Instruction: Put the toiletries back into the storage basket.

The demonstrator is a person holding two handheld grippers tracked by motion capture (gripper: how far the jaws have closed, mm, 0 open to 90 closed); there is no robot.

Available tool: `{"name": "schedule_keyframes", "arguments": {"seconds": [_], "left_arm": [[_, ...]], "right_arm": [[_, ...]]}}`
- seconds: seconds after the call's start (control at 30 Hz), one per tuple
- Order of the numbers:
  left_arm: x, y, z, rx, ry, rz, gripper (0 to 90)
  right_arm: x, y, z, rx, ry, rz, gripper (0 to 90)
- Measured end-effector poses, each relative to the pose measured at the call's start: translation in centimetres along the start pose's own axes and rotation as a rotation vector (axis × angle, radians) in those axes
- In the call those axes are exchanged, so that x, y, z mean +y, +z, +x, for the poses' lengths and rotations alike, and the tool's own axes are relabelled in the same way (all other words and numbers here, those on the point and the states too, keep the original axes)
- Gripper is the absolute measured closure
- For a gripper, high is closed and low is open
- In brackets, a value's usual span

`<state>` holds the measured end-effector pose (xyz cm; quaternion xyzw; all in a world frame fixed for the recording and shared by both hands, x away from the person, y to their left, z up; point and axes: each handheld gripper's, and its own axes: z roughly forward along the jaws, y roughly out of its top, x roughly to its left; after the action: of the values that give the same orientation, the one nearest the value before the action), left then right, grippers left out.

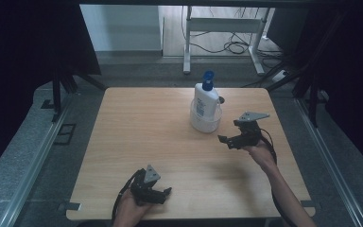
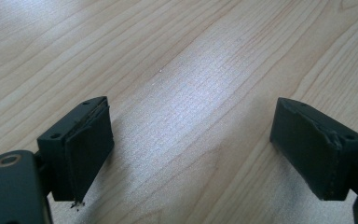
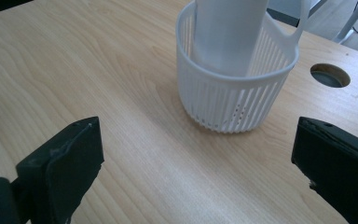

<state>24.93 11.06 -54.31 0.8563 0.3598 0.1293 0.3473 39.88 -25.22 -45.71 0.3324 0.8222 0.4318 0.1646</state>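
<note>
The light wooden square table (image 1: 170, 156) stands on a grey floor, dark curtains to either side. Toward its far edge sits the white slotted plastic basket (image 3: 233, 100), holding the upright white pump bottle with a blue cap (image 1: 205, 97). A round cable hole (image 3: 330, 75) lies just beside the basket. The right gripper (image 1: 229, 140), jaws wide, hovers near the basket. The left gripper (image 1: 163, 195), jaws wide and empty, rests well apart from the basket at the near edge.

A white plastic pump bottle with a blue top (image 1: 205, 97) is seen standing upright inside a white slotted plastic basket (image 3: 233, 100), just beside the worktop's round hole (image 3: 330, 75).
</note>
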Motion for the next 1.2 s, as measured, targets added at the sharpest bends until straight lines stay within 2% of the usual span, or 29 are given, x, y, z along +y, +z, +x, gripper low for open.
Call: {"name": "schedule_keyframes", "arguments": {"seconds": [0.57,1.2], "left_arm": [[0.0,0.0,0.0,0.002,-0.004,0.001,12.5],[0.0,0.0,-0.1,0.004,-0.006,0.001,12.5]], "right_arm": [[-2.0,-1.2,0.7,-0.009,-0.031,0.019,2.8],[-4.8,-2.6,0.5,-0.014,0.003,0.040,3.4]]}}
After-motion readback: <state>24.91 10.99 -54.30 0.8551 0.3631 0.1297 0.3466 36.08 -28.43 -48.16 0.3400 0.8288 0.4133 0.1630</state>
